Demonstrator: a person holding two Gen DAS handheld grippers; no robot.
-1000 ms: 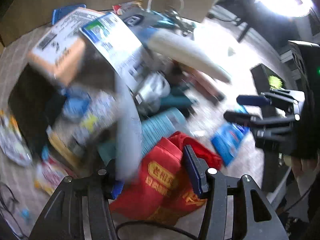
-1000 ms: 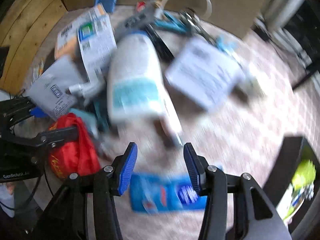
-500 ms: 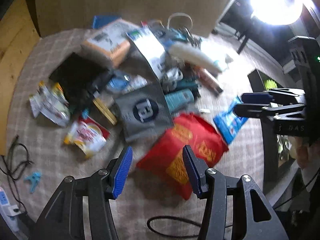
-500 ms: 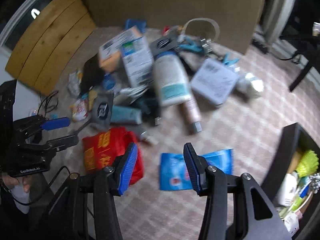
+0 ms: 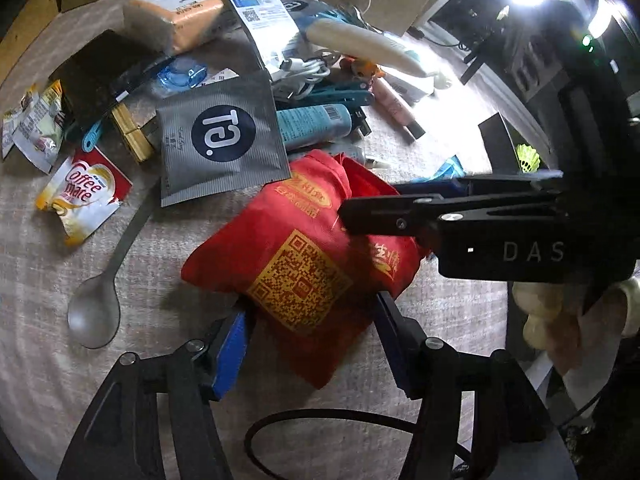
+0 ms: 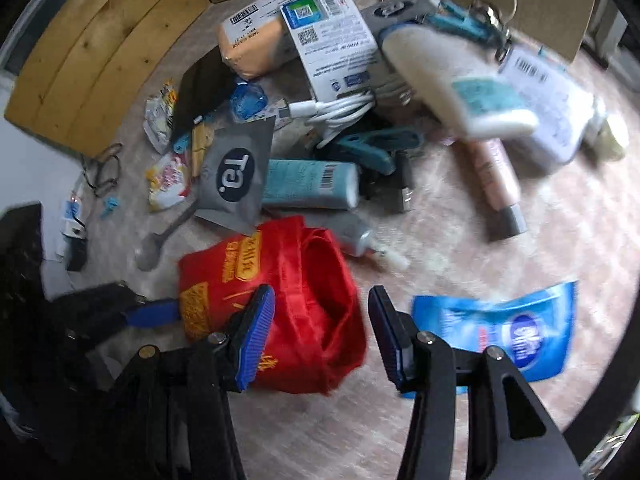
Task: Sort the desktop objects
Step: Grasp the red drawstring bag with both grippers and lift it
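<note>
Nearest in the left wrist view, the left gripper (image 5: 310, 344) is hanging over a red cloth bag (image 5: 304, 256) lying on the desk (image 5: 40, 280). Its jaws are standing wide and have just been opening further; the bag's near end is lying between them, though whether the pads are touching the cloth is hard to tell. The right gripper (image 6: 322, 332) is pointing down at the other side of the same bag, jaws parted and gripping nothing, with the bag's folded edge in the gap.

Only the left view is showing a gloved hand (image 5: 560, 320) under the right gripper's black body, and a grey spoon (image 5: 96, 308) in full beside a Coffee-mate sachet (image 5: 82, 196). Only the right view is showing a blue wipes packet (image 6: 504, 332), blurred, to the bag's right, plus a pink tube (image 6: 496, 180).

Beyond the bag, both views are showing a grey foil pouch (image 5: 220, 140) and a teal tube (image 5: 316, 124). Farther back, a white bottle (image 6: 452, 84) is lying over a pile of boxes and cable, its label smeared by motion.
</note>
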